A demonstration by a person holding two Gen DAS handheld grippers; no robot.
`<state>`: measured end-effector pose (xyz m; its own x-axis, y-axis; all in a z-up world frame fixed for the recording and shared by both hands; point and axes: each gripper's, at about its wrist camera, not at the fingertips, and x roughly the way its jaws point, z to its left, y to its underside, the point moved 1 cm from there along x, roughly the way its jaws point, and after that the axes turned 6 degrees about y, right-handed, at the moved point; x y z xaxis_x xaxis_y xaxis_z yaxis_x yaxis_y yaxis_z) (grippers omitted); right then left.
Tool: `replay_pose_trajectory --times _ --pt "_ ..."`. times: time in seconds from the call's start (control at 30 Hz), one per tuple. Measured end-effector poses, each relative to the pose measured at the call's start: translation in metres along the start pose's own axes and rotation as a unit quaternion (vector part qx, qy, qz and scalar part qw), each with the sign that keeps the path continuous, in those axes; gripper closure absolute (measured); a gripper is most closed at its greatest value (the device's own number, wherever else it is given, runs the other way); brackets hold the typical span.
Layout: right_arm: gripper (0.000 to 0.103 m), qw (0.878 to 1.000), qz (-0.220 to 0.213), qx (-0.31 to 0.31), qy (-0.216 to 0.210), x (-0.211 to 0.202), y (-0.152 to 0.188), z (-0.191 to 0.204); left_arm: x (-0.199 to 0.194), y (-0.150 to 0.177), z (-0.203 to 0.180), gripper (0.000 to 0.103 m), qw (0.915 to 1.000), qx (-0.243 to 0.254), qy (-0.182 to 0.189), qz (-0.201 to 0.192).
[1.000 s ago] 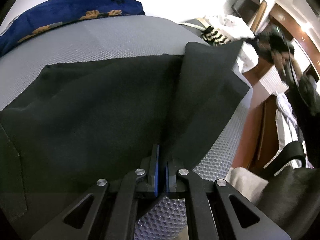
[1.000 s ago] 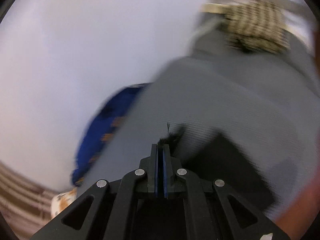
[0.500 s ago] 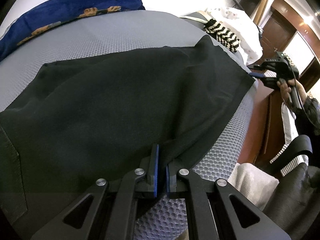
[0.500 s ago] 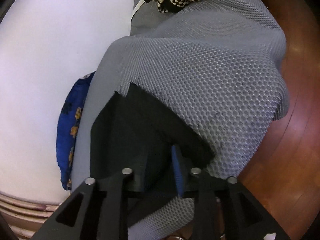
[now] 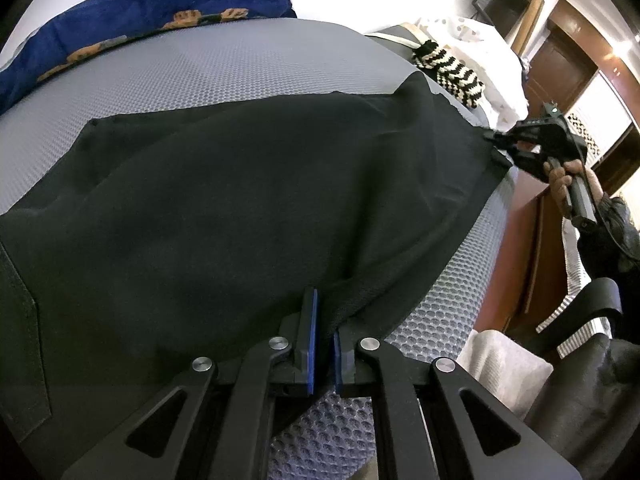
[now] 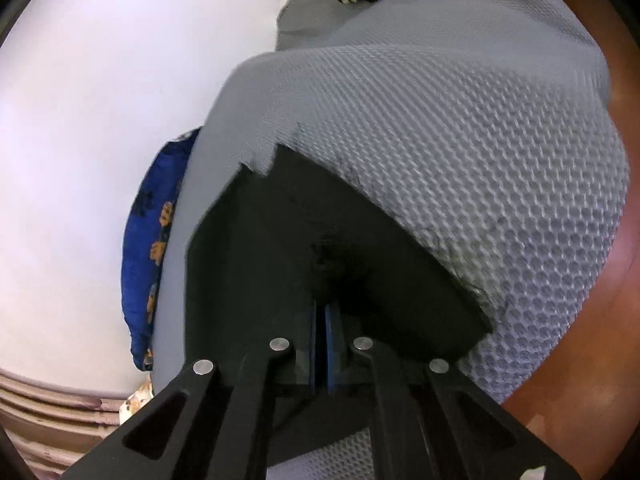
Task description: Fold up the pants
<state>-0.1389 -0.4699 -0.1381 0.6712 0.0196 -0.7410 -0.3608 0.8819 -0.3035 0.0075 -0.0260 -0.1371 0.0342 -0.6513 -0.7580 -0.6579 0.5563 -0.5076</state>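
Pants (image 5: 248,208) are spread flat on the grey mattress (image 5: 224,68), both grippers' fingers (image 5: 310,332) clenched on opposite edges, evidently to keep the cloth taut for folding.

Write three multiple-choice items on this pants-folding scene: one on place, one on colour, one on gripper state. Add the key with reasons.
1. Where does the blue patterned pillow lie?
A. on the pants
B. at the far edge of the grey mattress, beyond the pants
C. on the floor

2. What colour are the pants?
A. black
B. red
C. white

3. How is the left gripper set?
A. wide open above the cloth
B. shut on the pants' edge
C. holding the pillow

Key: B, the pillow lies past the cloth; A, the fabric is black; B, the pads pinch the hem.
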Motion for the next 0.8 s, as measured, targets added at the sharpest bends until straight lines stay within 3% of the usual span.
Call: replay_pose_trajectory --times 0.1,0.2,0.3,0.47,0.57,0.63,0.7,0.8 --pt "0.100 0.999 -0.042 -0.028 0.007 -0.032 0.006 0.010 0.001 0.001 -0.005 0.094 0.9998 0.015 -0.008 0.001" --pt "0.100 0.997 -0.058 -0.040 0.040 -0.049 0.019 0.002 0.001 0.002 -0.007 0.094 0.9997 0.025 -0.007 0.001" --pt "0.100 0.996 -0.043 -0.031 0.074 -0.035 0.028 -0.016 0.001 0.003 -0.006 0.093 0.9996 0.029 0.001 0.001" --pt "0.100 0.996 -0.026 -0.013 0.079 -0.018 0.026 -0.030 0.001 0.003 -0.008 0.092 0.9989 0.045 -0.005 0.006" --pt "0.089 0.997 -0.012 -0.009 0.082 -0.024 0.020 -0.030 0.001 0.002 -0.008 0.090 0.9992 0.039 -0.005 0.008" --pt "0.080 0.993 -0.026 -0.027 0.110 -0.034 0.014 -0.024 -0.001 0.000 -0.006 0.082 0.9996 0.024 0.004 0.016" --pt "0.079 0.993 -0.033 -0.054 0.100 -0.042 0.004 -0.015 -0.007 -0.001 -0.004 0.051 0.9996 0.006 0.013 0.024" --pt "0.079 0.993 -0.024 -0.096 0.060 -0.037 -0.022 0.011 -0.023 -0.003 -0.003 0.047 0.9997 0.007 0.020 0.010"
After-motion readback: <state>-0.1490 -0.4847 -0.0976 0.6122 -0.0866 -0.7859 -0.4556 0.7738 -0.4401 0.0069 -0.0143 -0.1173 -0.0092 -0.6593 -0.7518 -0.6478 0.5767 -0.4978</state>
